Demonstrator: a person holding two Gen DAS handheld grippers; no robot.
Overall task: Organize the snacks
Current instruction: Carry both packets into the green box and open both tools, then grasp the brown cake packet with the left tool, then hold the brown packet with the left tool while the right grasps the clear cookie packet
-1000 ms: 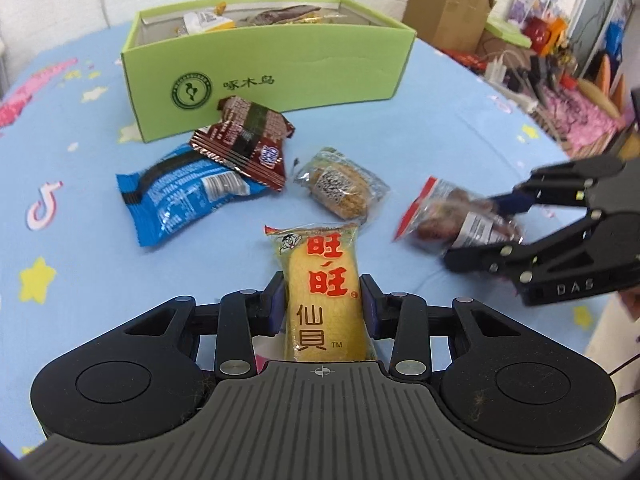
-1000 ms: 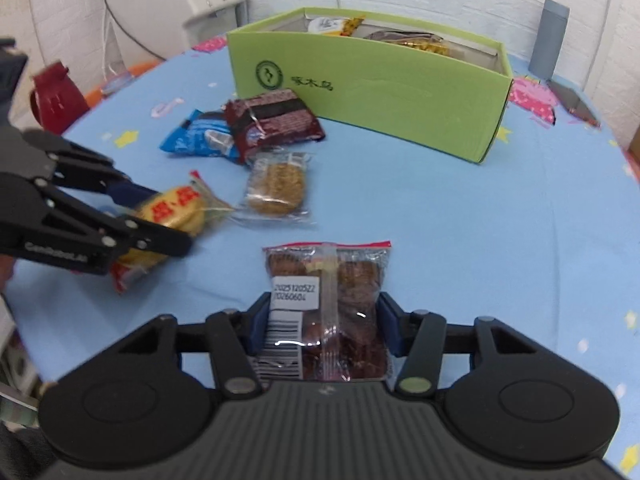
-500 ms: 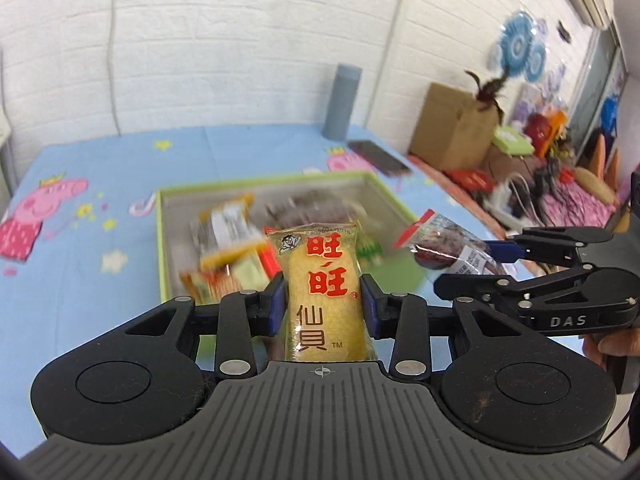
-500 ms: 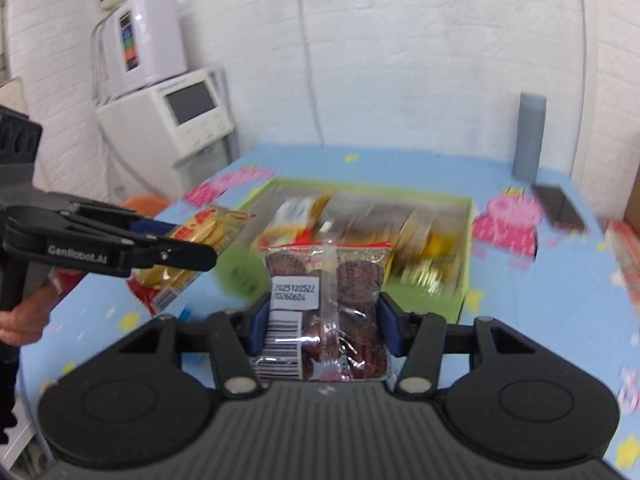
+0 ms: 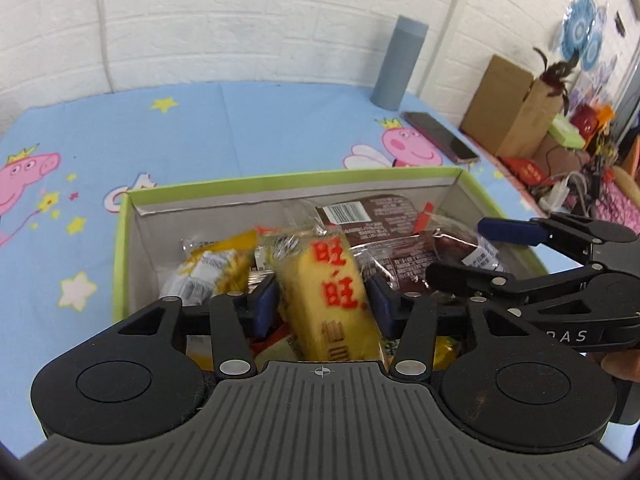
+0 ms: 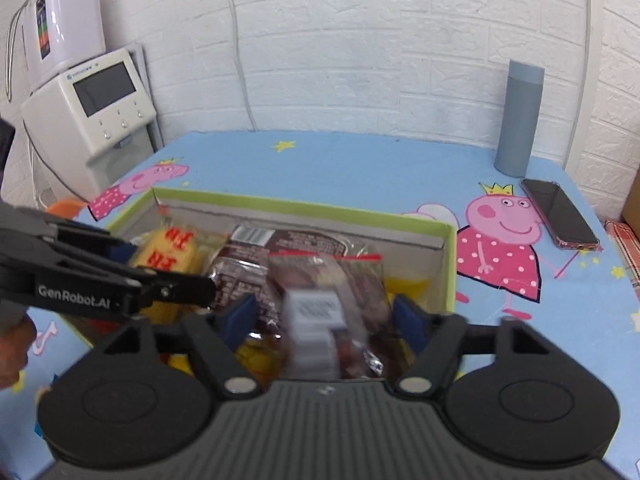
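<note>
A green cardboard box (image 5: 120, 240) (image 6: 450, 264) holds several snack packets. My left gripper (image 5: 322, 298) is open over the box; the yellow rice cracker packet (image 5: 334, 300) lies loose and tilted between its jaws, also showing in the right wrist view (image 6: 168, 256). My right gripper (image 6: 328, 316) is open over the box's right half; the clear packet of brown cakes (image 6: 320, 304), blurred, sits between its spread jaws. The right gripper also shows in the left wrist view (image 5: 480, 248), the left gripper in the right wrist view (image 6: 168, 276).
A grey bottle (image 6: 518, 118) and a phone (image 6: 560, 212) sit on the blue cartoon tablecloth behind the box. A white appliance (image 6: 96, 112) stands off the table's left. Cardboard boxes and clutter (image 5: 520, 108) lie to the right.
Both grippers moved down over the box and opened their jaws. The yellow packet and the brown cake packet have come loose and are dropping into the box.
</note>
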